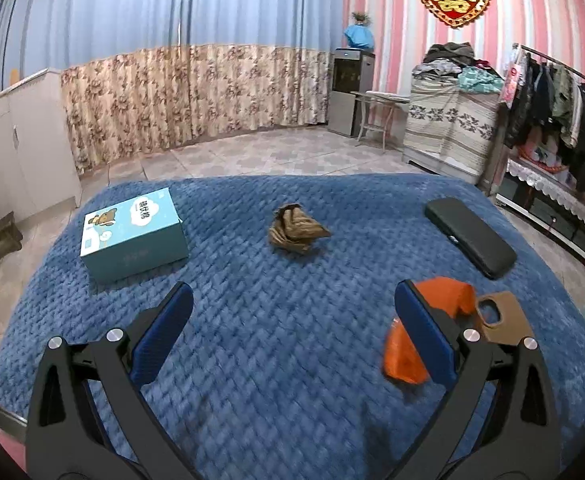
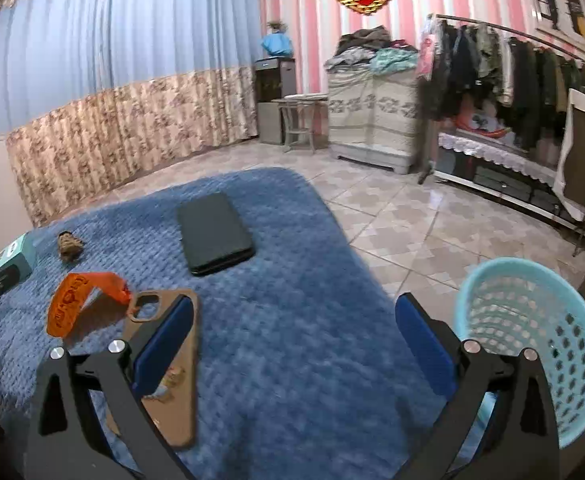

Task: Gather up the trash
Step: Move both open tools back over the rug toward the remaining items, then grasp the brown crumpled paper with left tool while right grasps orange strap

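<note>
While both jaws stand wide and empty, the left hand-held gripper [image 1: 292, 320] should straddle the orange wrapper [image 1: 408, 356] on the blue blanket [image 1: 252, 380], pinching its raised fold; the right hand-held gripper [image 2: 294, 320] hovers beside the basket [image 2: 532, 344].

Left wrist view: box [image 1: 132, 236] left, crumpled paper [image 1: 298, 230] centre, case [image 1: 470, 236] right, wrapper [image 1: 448, 304] lower right, all on the bed [image 1: 292, 360].

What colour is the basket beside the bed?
Light turquoise basket, with a perforated wall; clearest in the right wrist view.
</note>
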Action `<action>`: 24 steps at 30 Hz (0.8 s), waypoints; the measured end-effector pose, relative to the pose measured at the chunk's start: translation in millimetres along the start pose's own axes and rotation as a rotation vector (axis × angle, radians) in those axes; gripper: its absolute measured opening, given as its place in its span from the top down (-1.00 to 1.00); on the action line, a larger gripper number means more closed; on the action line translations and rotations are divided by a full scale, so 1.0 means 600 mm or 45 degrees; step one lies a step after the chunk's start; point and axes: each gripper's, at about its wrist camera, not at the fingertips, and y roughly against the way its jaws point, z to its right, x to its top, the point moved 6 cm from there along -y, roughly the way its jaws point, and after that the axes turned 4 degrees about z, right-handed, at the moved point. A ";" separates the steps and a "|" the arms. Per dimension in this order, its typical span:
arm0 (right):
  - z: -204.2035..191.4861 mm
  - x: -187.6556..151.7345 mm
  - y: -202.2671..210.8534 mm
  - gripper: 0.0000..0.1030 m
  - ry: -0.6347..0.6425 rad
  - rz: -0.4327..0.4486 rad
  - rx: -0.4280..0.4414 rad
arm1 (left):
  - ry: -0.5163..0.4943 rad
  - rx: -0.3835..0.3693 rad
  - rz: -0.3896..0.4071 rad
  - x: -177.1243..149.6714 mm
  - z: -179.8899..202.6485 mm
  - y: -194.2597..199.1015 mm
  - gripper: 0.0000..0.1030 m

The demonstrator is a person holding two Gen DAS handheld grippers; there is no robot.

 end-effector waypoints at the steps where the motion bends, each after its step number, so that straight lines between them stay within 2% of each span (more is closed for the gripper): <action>1: -0.008 0.000 -0.006 -0.91 0.016 -0.009 0.032 | 0.000 0.007 -0.002 0.003 0.000 -0.010 -0.89; 3: -0.026 -0.001 -0.023 -0.91 0.039 -0.043 0.099 | 0.003 0.024 -0.008 0.010 -0.002 -0.028 -0.89; 4: -0.029 -0.002 -0.029 -0.91 0.050 -0.056 0.098 | 0.011 0.029 -0.015 0.017 -0.004 -0.043 -0.89; 9: -0.040 0.013 -0.033 -0.92 0.052 0.046 0.084 | 0.046 -0.005 -0.060 0.040 0.003 -0.098 -0.89; 13: -0.030 0.007 -0.060 -0.92 0.014 -0.117 0.079 | 0.055 -0.012 -0.135 0.047 0.011 -0.151 -0.89; 14: -0.026 0.005 -0.065 -0.92 -0.020 -0.138 0.116 | 0.054 -0.010 -0.144 0.047 0.012 -0.161 -0.89; 16: -0.017 0.003 -0.066 -0.92 -0.045 -0.127 0.119 | 0.037 -0.006 -0.181 0.045 0.015 -0.186 -0.88; 18: -0.014 0.000 -0.068 -0.92 -0.026 -0.122 0.063 | 0.024 -0.021 -0.216 0.043 0.018 -0.207 -0.70; 20: -0.019 -0.004 -0.071 -0.92 -0.005 -0.140 0.059 | 0.023 -0.037 -0.255 0.040 0.019 -0.229 -0.57; 23: -0.024 -0.007 -0.069 -0.92 0.013 -0.143 0.053 | 0.052 -0.073 -0.321 0.032 0.019 -0.254 -0.16; 24: -0.026 -0.007 -0.068 -0.92 0.018 -0.144 0.058 | 0.063 -0.078 -0.327 0.031 0.018 -0.256 -0.13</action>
